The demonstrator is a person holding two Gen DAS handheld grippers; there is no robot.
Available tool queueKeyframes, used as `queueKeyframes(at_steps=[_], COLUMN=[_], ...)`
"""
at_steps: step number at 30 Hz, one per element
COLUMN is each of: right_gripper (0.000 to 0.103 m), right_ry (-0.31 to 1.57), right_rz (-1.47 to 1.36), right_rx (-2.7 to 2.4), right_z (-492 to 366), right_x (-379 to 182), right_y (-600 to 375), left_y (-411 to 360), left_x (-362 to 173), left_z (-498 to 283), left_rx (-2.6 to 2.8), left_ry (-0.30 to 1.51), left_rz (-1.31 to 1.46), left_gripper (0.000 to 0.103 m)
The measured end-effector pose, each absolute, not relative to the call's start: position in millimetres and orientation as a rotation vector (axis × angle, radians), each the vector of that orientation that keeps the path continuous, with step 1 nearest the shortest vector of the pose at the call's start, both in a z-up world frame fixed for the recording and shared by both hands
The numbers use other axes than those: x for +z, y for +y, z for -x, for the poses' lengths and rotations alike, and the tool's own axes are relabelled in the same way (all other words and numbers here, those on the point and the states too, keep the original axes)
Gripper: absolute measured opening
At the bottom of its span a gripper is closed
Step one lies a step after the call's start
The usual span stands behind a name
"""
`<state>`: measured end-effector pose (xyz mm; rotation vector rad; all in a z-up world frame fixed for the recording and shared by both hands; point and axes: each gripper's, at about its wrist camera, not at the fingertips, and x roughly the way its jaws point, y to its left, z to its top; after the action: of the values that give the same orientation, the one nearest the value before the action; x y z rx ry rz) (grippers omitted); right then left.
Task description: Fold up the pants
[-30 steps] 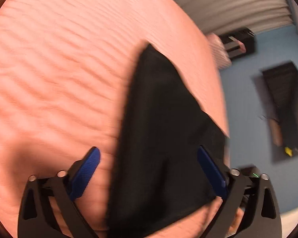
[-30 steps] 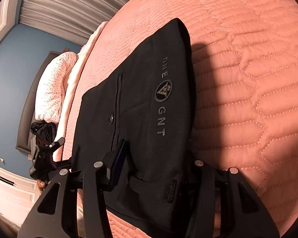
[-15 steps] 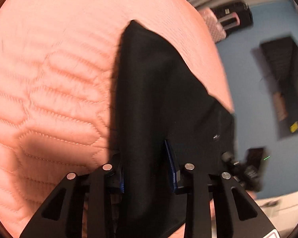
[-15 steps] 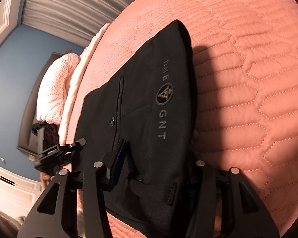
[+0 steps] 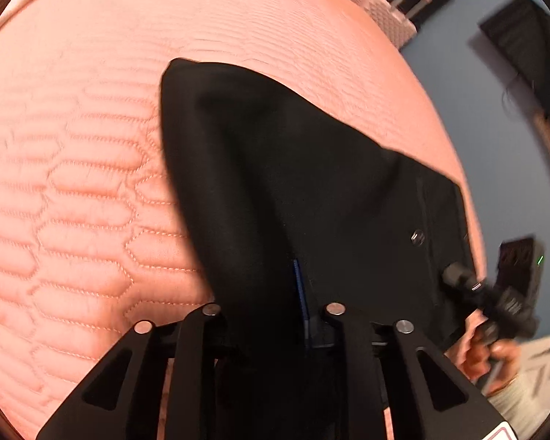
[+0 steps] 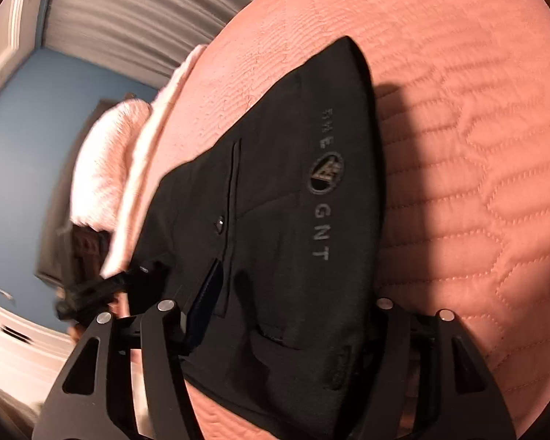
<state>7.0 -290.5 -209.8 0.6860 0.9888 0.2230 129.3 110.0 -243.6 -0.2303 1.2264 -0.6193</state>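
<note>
The black pants [image 5: 311, 183] lie folded on the pink quilted bed; grey lettering and a round logo show on them in the right wrist view [image 6: 293, 190]. My left gripper [image 5: 275, 308] is shut on a bunched fold of the pants at their near edge. My right gripper [image 6: 286, 315] is wide apart, its fingers either side of the pants' near waistband end, with the cloth lying between them and its blue left pad [image 6: 207, 293] free of the fabric. The right gripper also shows in the left wrist view [image 5: 495, 293], at the pants' right edge.
The pink quilted bedspread [image 5: 73, 183] fills most of both views. A pink pillow [image 6: 102, 168] lies at the bed's left side by a blue wall [image 6: 29, 139]. A pink suitcase [image 5: 388, 11] and dark furniture [image 5: 531, 55] stand beyond the bed.
My left gripper went from wide open around the pants' edge to shut on a fold of the cloth. My right gripper stayed open in place.
</note>
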Motion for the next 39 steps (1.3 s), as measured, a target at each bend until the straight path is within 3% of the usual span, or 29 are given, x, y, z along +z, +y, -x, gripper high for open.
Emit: queueKeyframes(at_steps=[2, 4, 9, 15, 18, 21, 22, 24, 25, 27, 29, 33, 36, 39], right_gripper=[0.029, 0.024, 0.022, 0.022, 0.022, 0.032, 0.048, 0.071, 0.071, 0.071, 0.072, 0.074, 0.074, 0.082], right_ry=[0.982, 0.963, 0.872, 0.702, 0.661, 0.709, 0.744, 0.886, 0.951, 0.859, 0.848, 0.868, 0.936, 0.914], right_rz=[-0.717, -0.687, -0.573, -0.514, -0.531, -0.598, -0.613, -0.561, -0.524, -0.601, -0.636, -0.652, -0.652, -0.595], right_rx=[0.221, 0.210, 0.224, 0.273, 0.270, 0.238, 0.211, 0.078, -0.012, 0.027, 0.023, 0.117, 0.189, 0.185], right_z=[-4, -2, -24, -97, -142, -190, -202, -224, -224, -200, -181, -185, -214, -226], right_x=[-205, -191, -136, -65, -56, -91, -107, -161, -181, -187, -183, -183, -194, -192], right_y=[-294, -291, -276, -278, -279, -284, -285, -292, -297, -314, -326, -327, -310, -298], left_y=[113, 114, 112, 117, 113, 107, 104, 101, 109, 132, 170, 191, 178, 138], left_x=[-233, -216, -172, -97, -68, -75, -86, -138, -174, -212, -214, -200, -209, -221], left_z=[-122, -115, -125, -186, -223, -267, -282, -315, -328, -331, -312, -295, -302, -294], left_rx=[-0.618, -0.627, -0.655, -0.679, -0.660, -0.613, -0.569, -0.380, -0.233, -0.140, -0.192, -0.252, -0.389, -0.418], left_ry=[1.190, 1.148, 1.059, 0.889, 0.819, 0.848, 0.868, 0.953, 1.024, 1.126, 1.085, 1.049, 1.147, 1.162], left_rz=[0.236, 0.249, 0.234, 0.203, 0.178, 0.185, 0.192, 0.152, 0.079, 0.068, 0.214, 0.246, 0.285, 0.157], left_gripper=[0.012, 0.011, 0.011, 0.012, 0.013, 0.019, 0.027, 0.065, 0.063, 0.059, 0.058, 0.059, 0.061, 0.066])
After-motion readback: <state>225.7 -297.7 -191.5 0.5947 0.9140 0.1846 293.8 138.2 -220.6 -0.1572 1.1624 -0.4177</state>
